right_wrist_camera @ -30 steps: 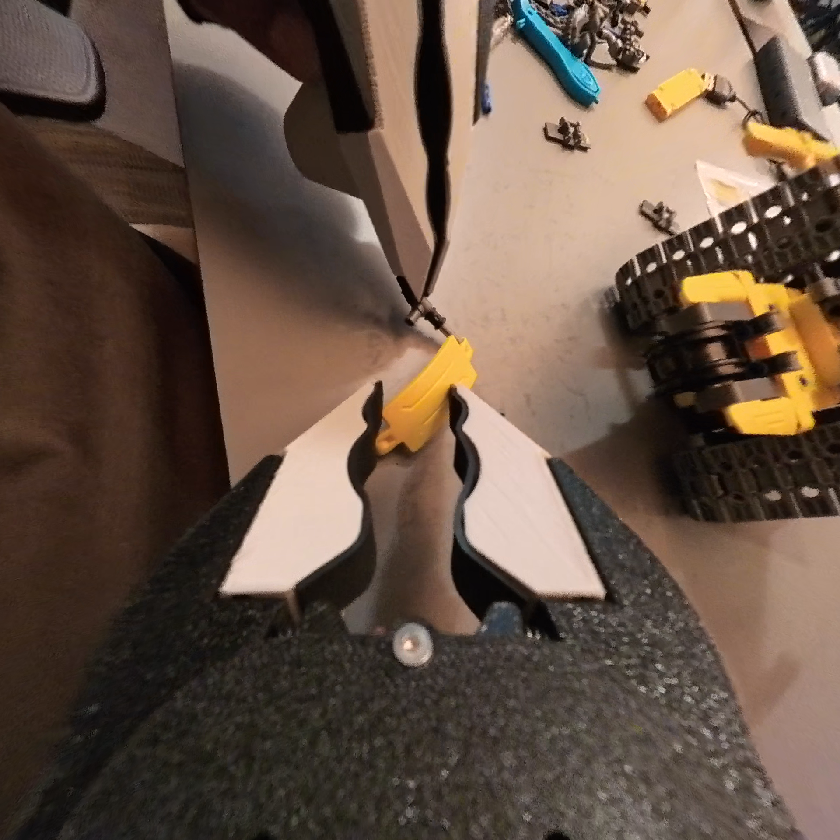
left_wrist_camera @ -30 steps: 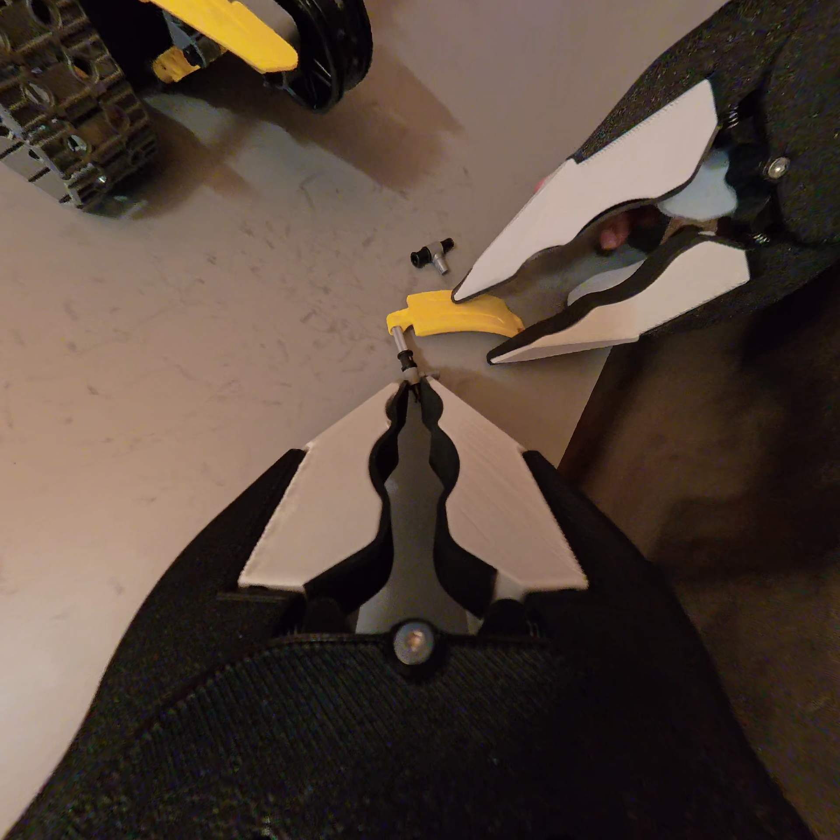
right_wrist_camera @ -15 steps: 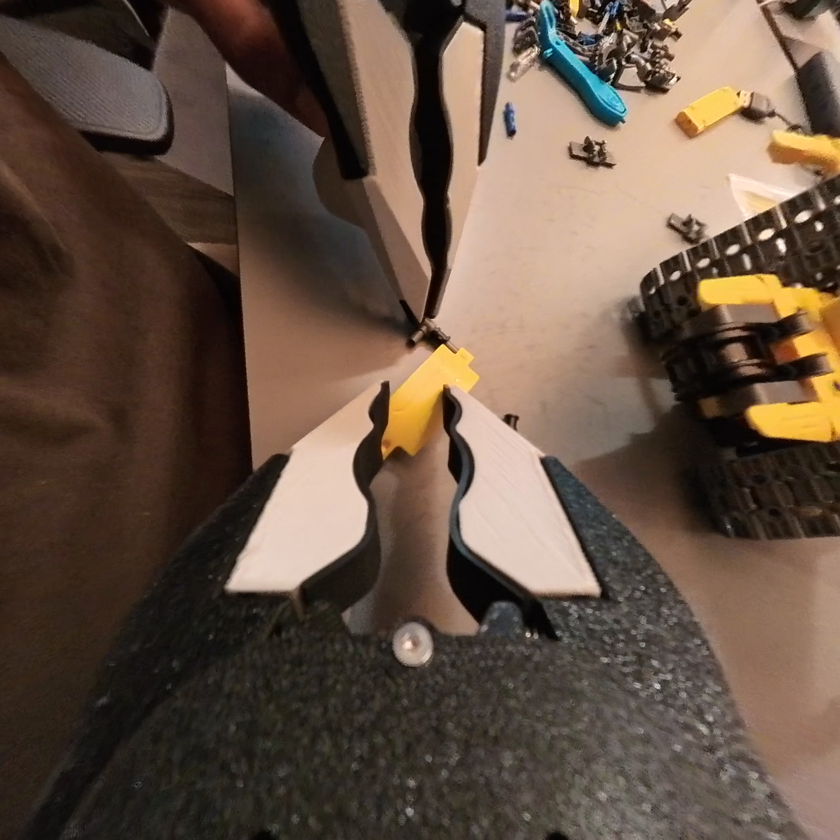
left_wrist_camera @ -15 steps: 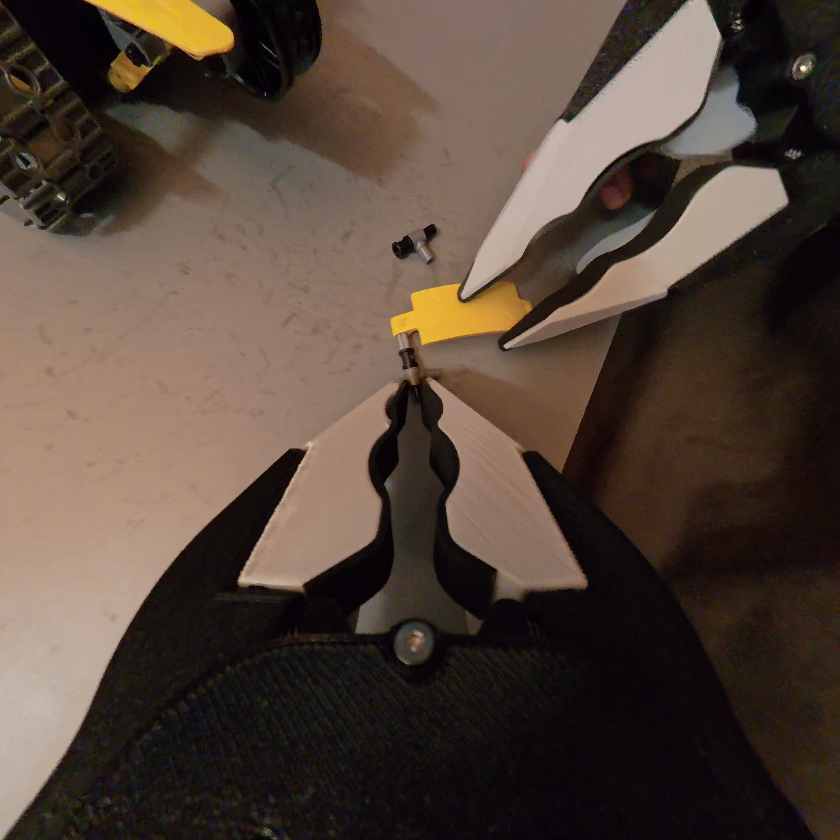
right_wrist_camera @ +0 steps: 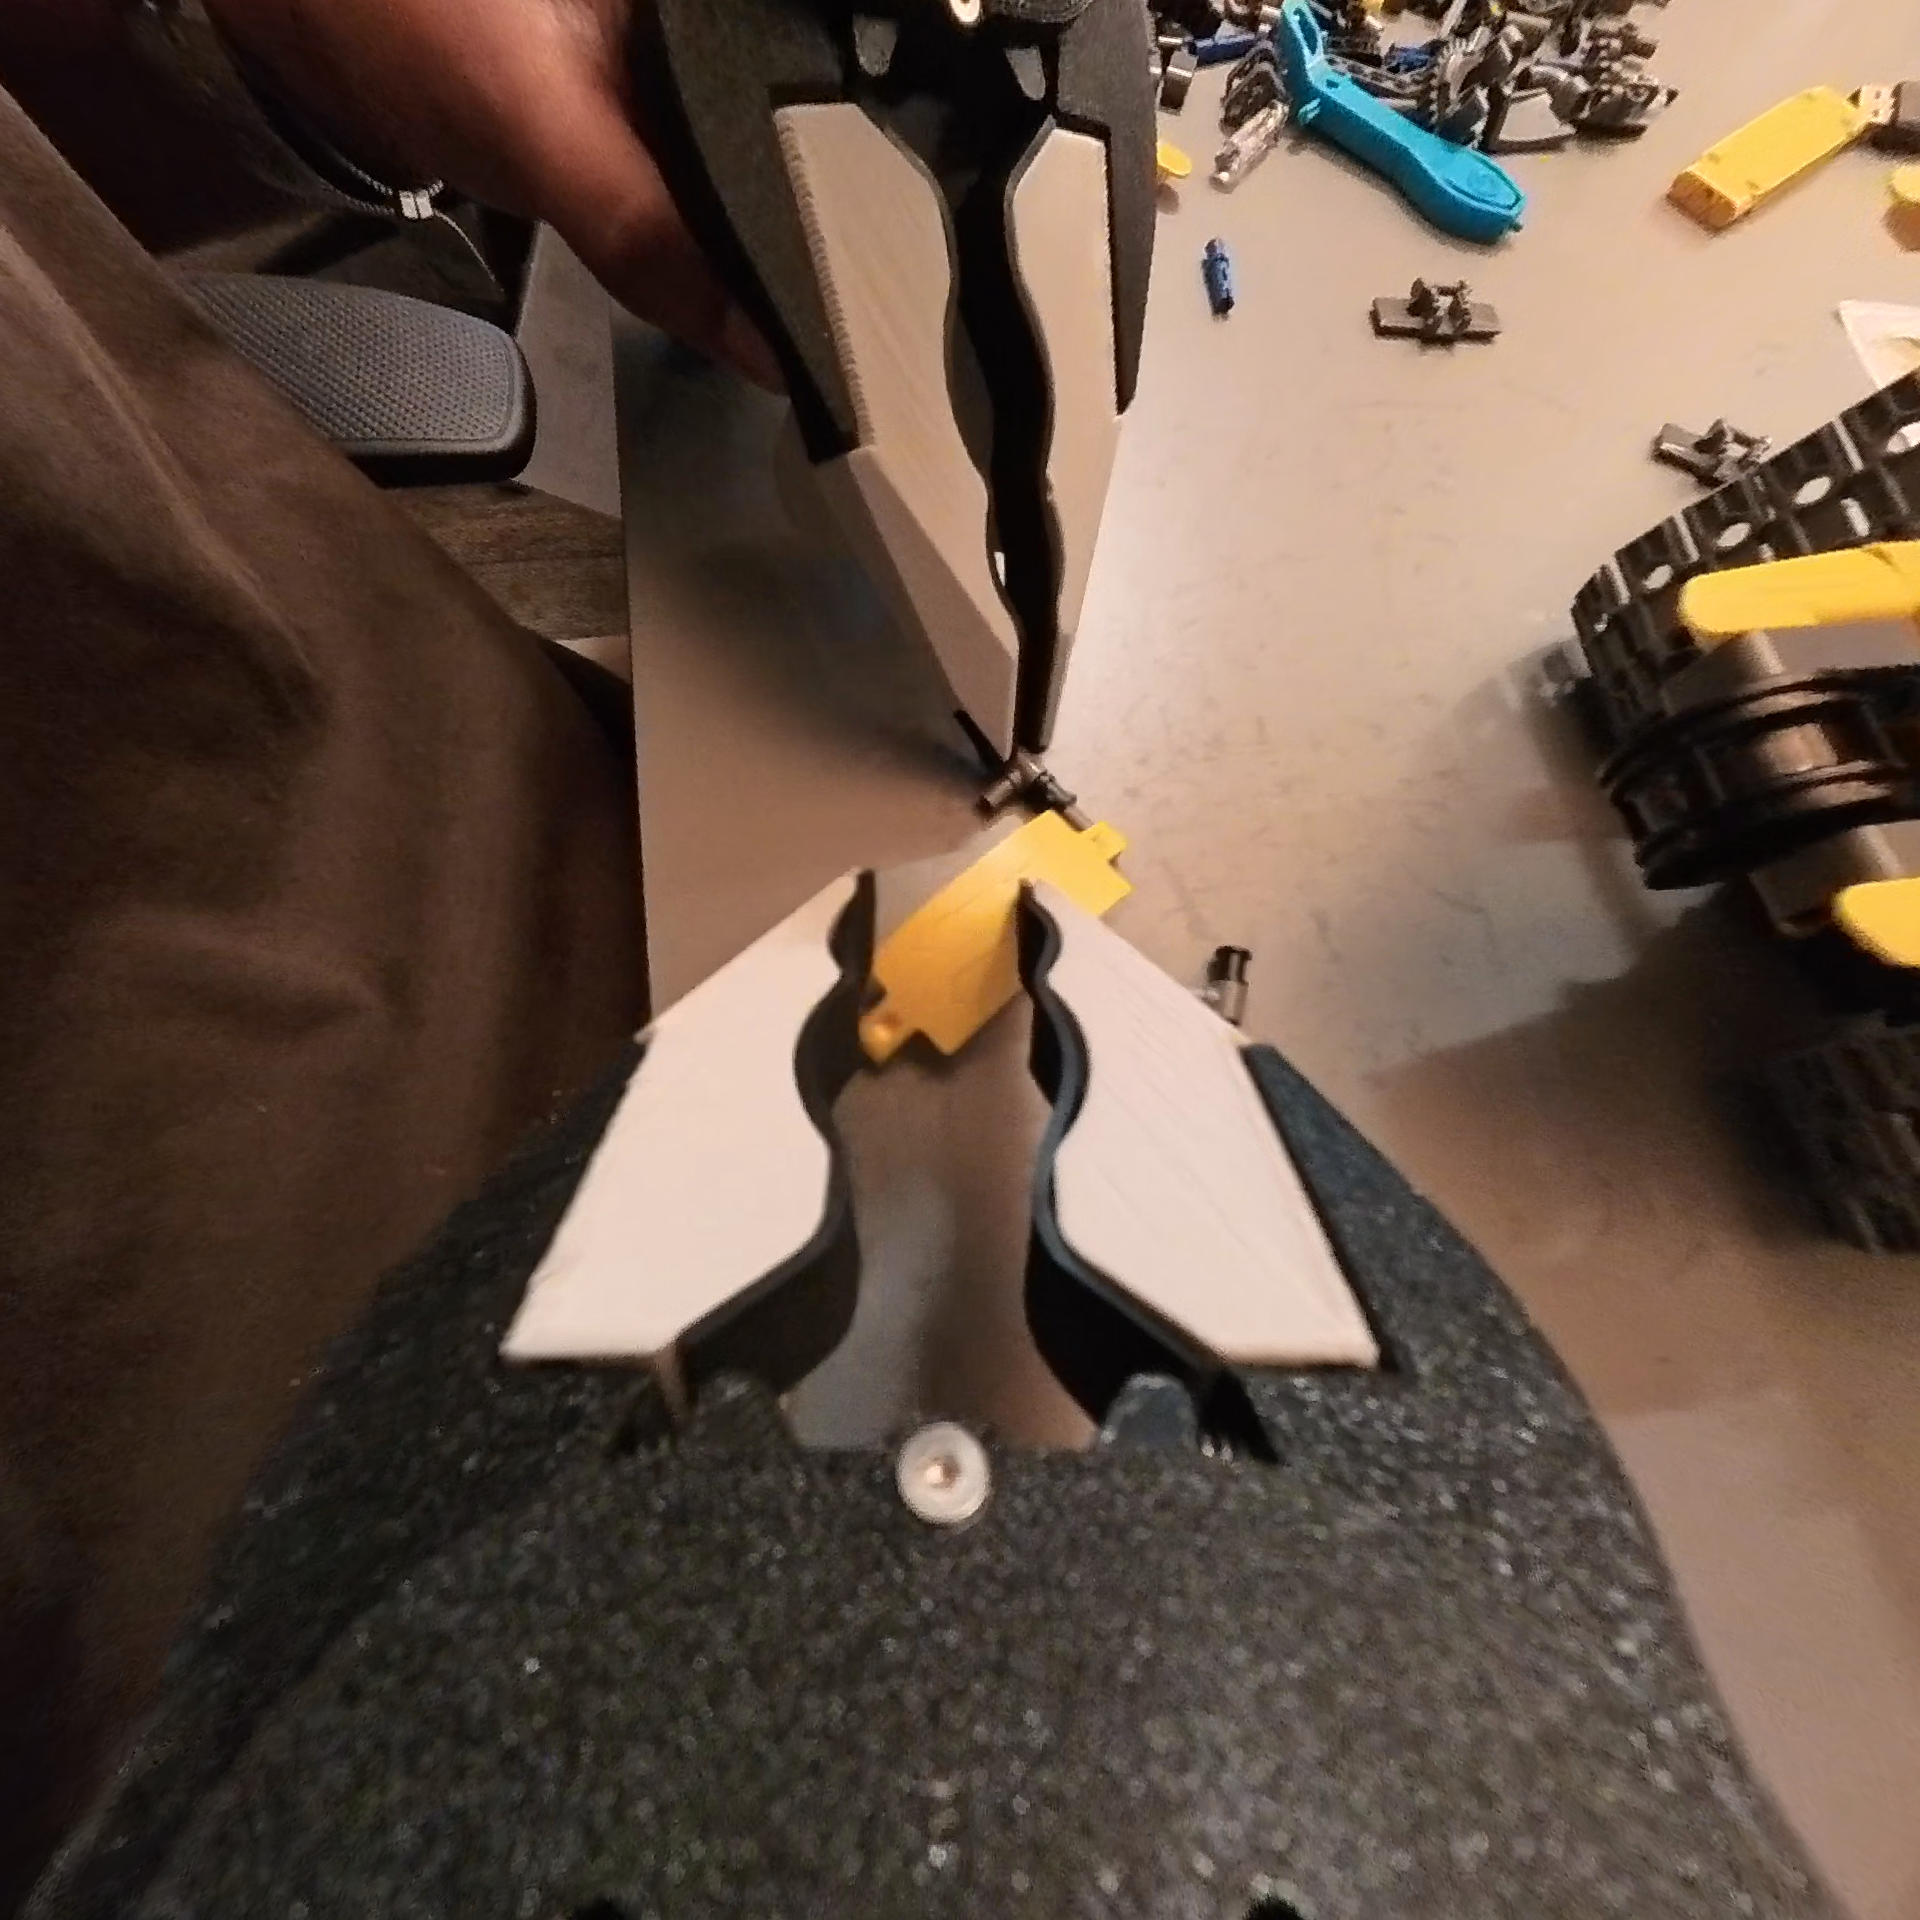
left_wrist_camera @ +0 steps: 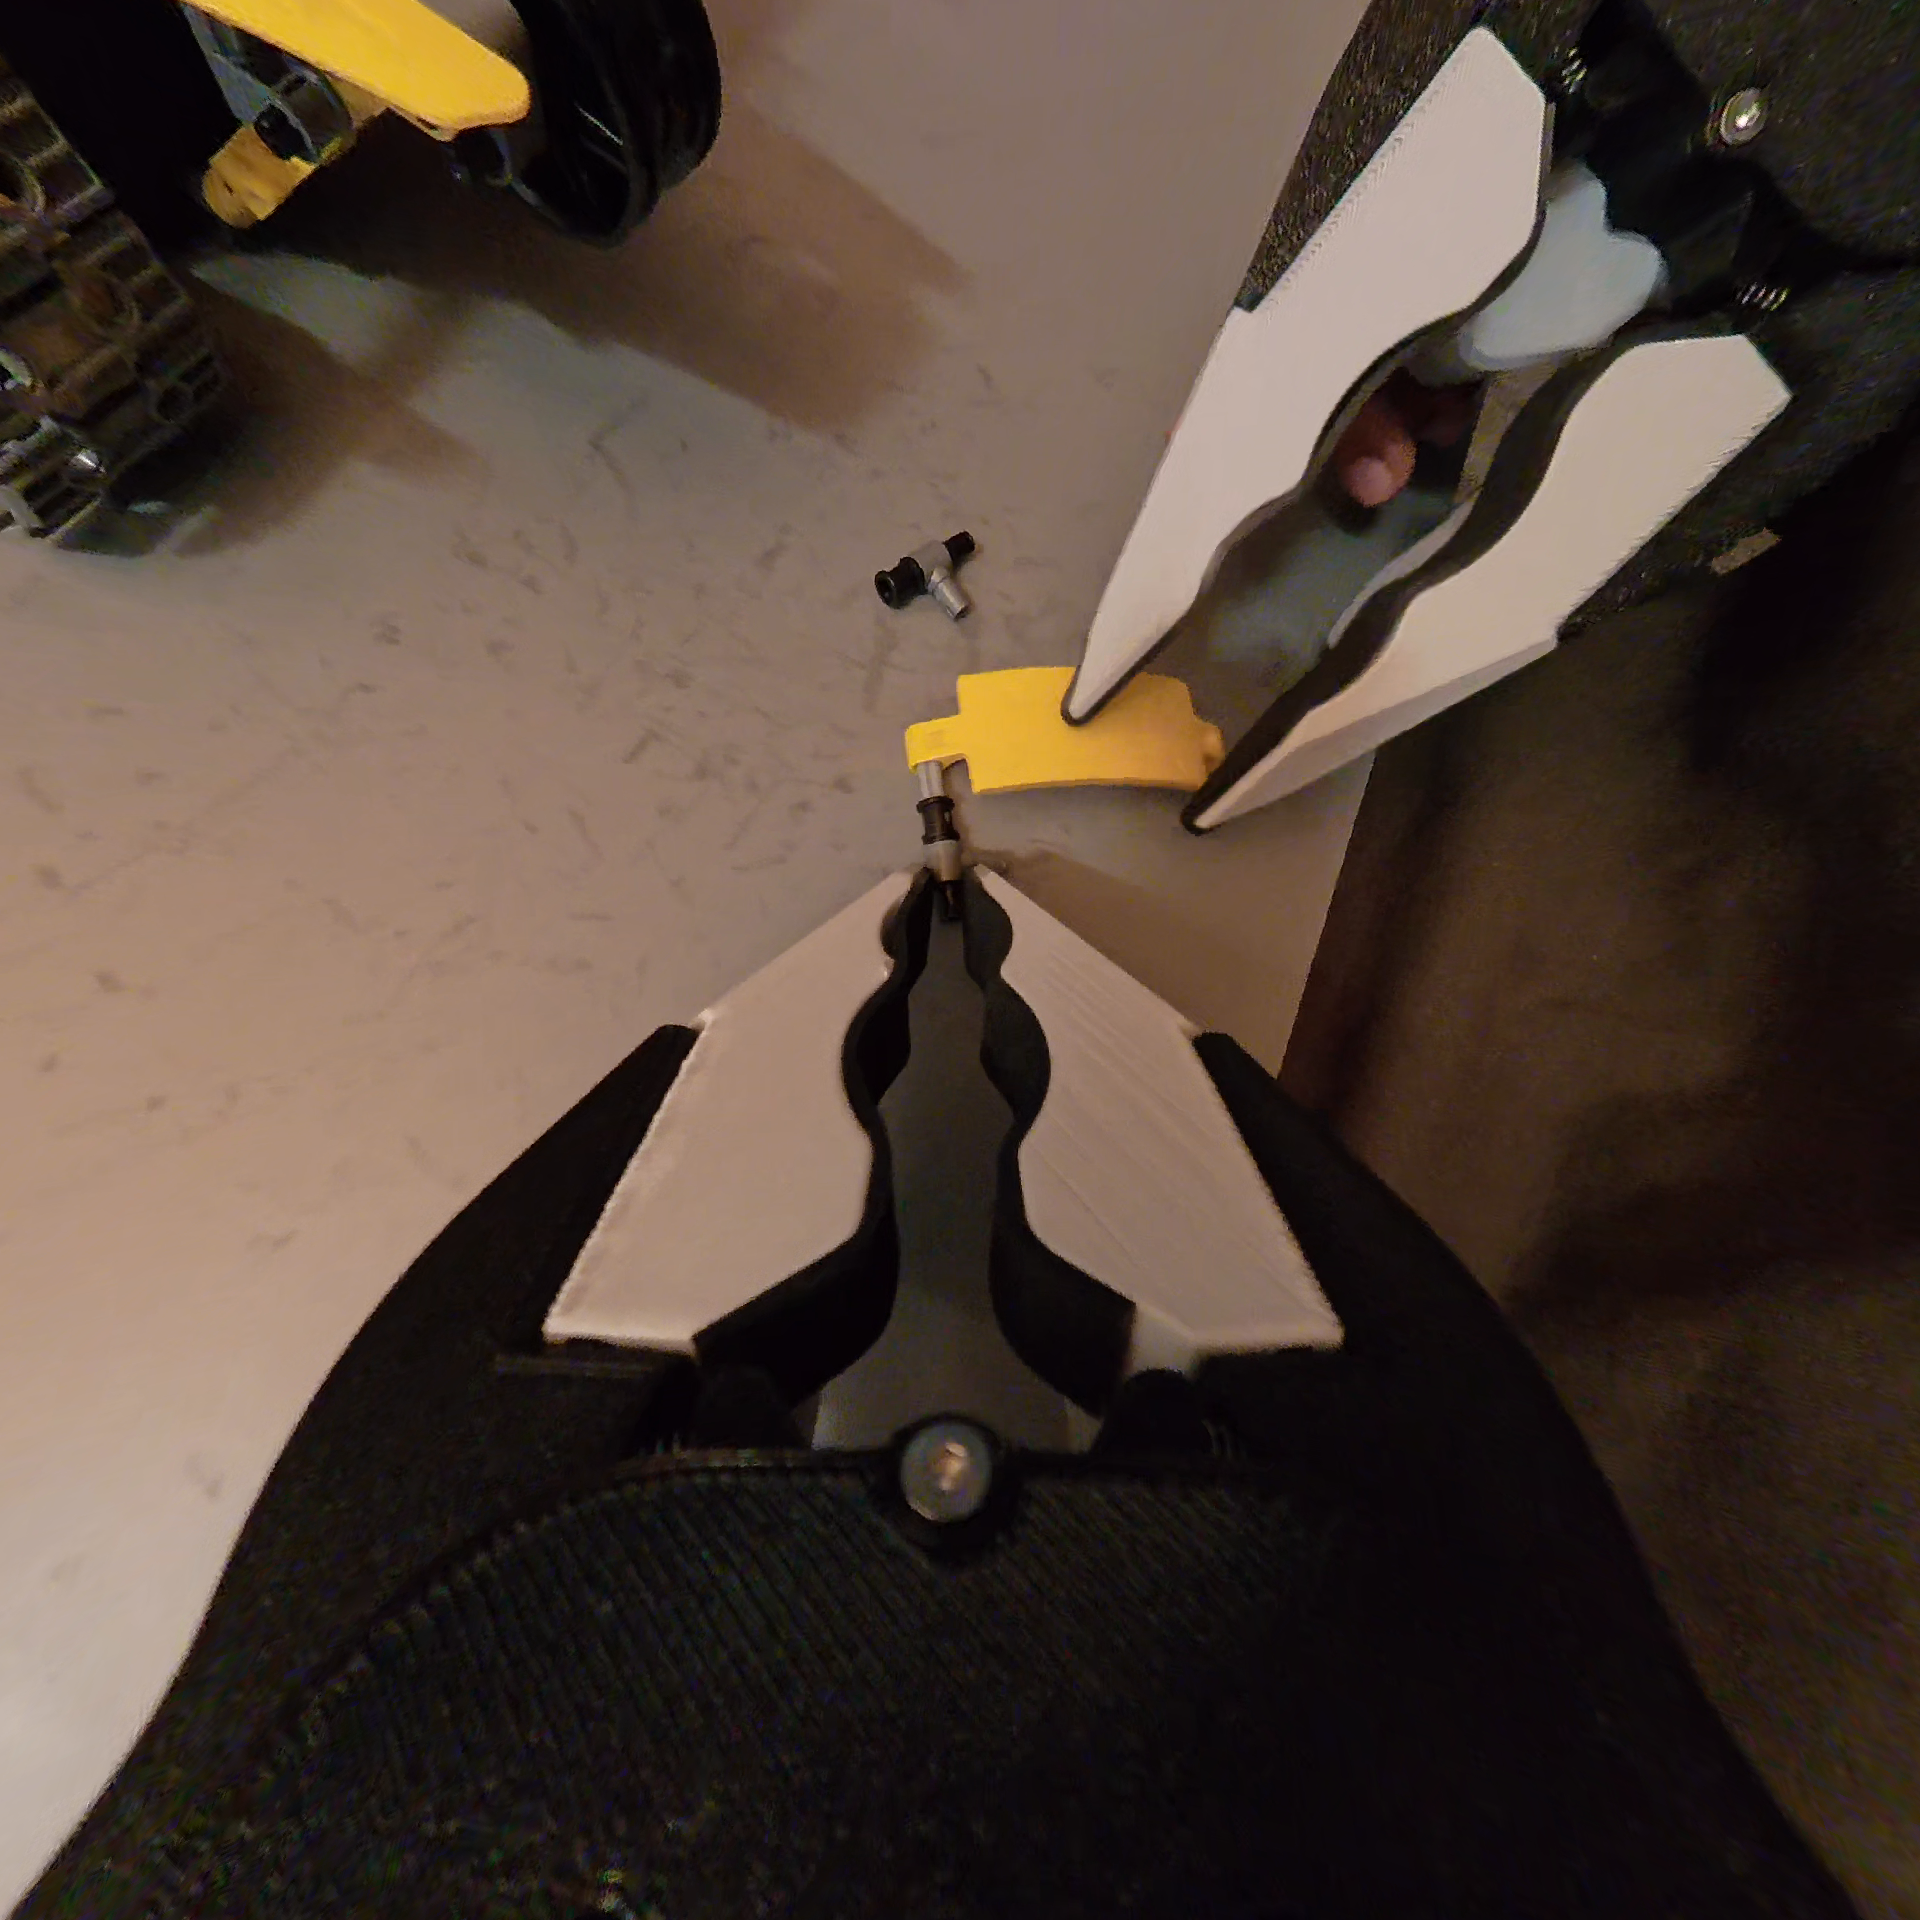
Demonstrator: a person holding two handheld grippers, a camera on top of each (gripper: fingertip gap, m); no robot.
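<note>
My left gripper (left_wrist_camera: 943, 883) is shut on a small grey and black pin (left_wrist_camera: 938, 821), gripped at its near end. The pin's far end meets the tab of a yellow curved panel (left_wrist_camera: 1029, 732). My right gripper (left_wrist_camera: 1138, 764) reaches in from the upper right and is shut on the panel's other end, just above the table. In the right wrist view the yellow panel (right_wrist_camera: 966, 956) sits between my right gripper's (right_wrist_camera: 943, 888) fingers. The left gripper (right_wrist_camera: 1023, 743) comes down from above with the pin (right_wrist_camera: 1029, 784) at the panel's tab.
A loose black and grey connector (left_wrist_camera: 925, 577) lies on the grey table (left_wrist_camera: 416, 831) beside the panel. A black-tracked vehicle with yellow parts (right_wrist_camera: 1766, 727) stands to the right. A blue tool (right_wrist_camera: 1392, 135) and several small pieces lie farther back. The table edge (left_wrist_camera: 1340, 883) is close by. Only a small space, under 4 cm, lies between the two pairs of fingers.
The right gripper has turned with the yellow panel, so its flat face shows more. The left gripper has kept the pin against the panel's tab. Both grips stay shut.
</note>
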